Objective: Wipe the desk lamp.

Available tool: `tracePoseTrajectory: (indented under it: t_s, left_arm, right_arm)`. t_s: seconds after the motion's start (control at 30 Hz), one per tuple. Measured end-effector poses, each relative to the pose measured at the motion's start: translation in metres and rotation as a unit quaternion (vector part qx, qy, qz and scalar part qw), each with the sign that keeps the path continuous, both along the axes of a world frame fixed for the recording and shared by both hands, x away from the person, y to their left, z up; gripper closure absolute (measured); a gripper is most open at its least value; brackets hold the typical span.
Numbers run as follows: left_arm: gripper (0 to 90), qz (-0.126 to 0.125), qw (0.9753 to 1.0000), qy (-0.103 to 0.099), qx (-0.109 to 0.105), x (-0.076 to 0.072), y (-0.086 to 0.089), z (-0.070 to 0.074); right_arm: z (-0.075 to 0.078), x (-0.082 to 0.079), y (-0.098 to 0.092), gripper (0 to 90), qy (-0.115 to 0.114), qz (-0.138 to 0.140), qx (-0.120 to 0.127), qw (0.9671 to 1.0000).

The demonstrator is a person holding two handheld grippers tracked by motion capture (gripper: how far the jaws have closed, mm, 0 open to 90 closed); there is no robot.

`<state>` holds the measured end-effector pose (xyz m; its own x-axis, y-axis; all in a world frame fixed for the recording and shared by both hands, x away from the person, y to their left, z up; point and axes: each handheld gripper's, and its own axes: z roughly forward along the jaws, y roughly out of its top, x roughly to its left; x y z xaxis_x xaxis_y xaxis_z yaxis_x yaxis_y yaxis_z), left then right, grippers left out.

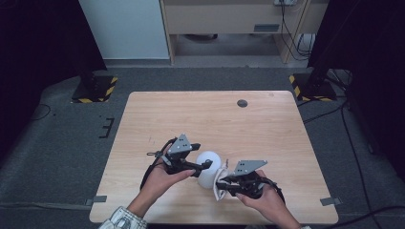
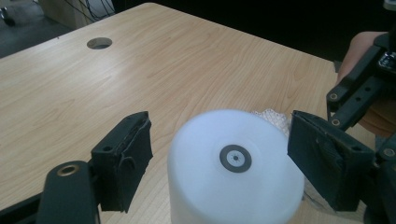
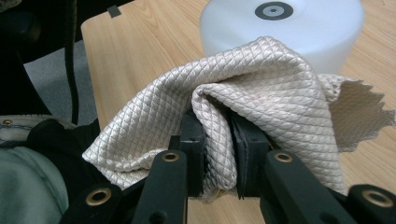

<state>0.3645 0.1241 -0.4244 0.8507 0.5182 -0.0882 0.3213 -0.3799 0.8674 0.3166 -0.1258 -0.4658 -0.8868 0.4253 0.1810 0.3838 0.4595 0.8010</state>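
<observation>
A white plastic cylinder (image 1: 209, 166) with a small grey disc on its top stands near the table's front edge. My left gripper (image 1: 201, 156) is open, one jaw on each side of the cylinder (image 2: 236, 186), with narrow gaps to the pads (image 2: 126, 158). Just right of the cylinder, my right gripper (image 1: 221, 182) is shut on a cream quilted cloth (image 1: 219, 190). In the right gripper view the cloth (image 3: 261, 84) drapes over both jaws, the cylinder (image 3: 280, 28) right behind it. Whether cloth and cylinder touch is unclear.
The wooden table (image 1: 210, 114) has a round cable hole (image 1: 242, 103) at the back right. Grey carpet surrounds it, with two striped stand bases (image 1: 93, 90) beyond the far corners. The right gripper's black frame (image 2: 359, 84) shows at the edge of the left gripper view.
</observation>
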Motion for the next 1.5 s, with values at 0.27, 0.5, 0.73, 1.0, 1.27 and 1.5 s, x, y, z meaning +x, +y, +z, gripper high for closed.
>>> tracePoseTrajectory:
  t_s: [0.27, 0.5, 0.73, 1.0, 1.27, 1.5]
  left_arm:
    - [21.0, 0.000, 0.9997, 0.016, 0.017, 0.006, -0.005, -0.005]
    - [21.2, -0.008, 0.9992, 0.036, 0.018, 0.007, -0.008, -0.012]
    - [21.0, -0.018, 0.9983, 0.055, 0.008, 0.010, -0.008, -0.014]
    - [21.2, -0.018, 0.9981, 0.059, 0.008, 0.011, -0.008, -0.014]
    - [21.4, -0.018, 0.9982, 0.057, 0.009, 0.011, -0.008, -0.014]
    - [21.4, -0.018, 0.9982, 0.056, 0.010, 0.011, -0.009, -0.013]
  right_arm:
    - [0.000, 0.000, -0.001, 76.6, -0.005, -0.001, 0.008, 1.0000]
    - [-0.001, 0.000, -0.001, 76.7, -0.006, 0.000, 0.009, 0.9999]
    - [-0.001, 0.000, 0.006, 76.8, -0.006, 0.000, 0.006, 1.0000]
    - [0.000, -0.003, 0.016, 76.9, -0.013, 0.012, 0.018, 0.9997]
    - [-0.018, 0.001, 0.030, 77.1, 0.006, 0.019, 0.008, 0.9998]
    - [-0.016, -0.005, 0.041, 77.1, -0.013, 0.018, 0.017, 0.9996]
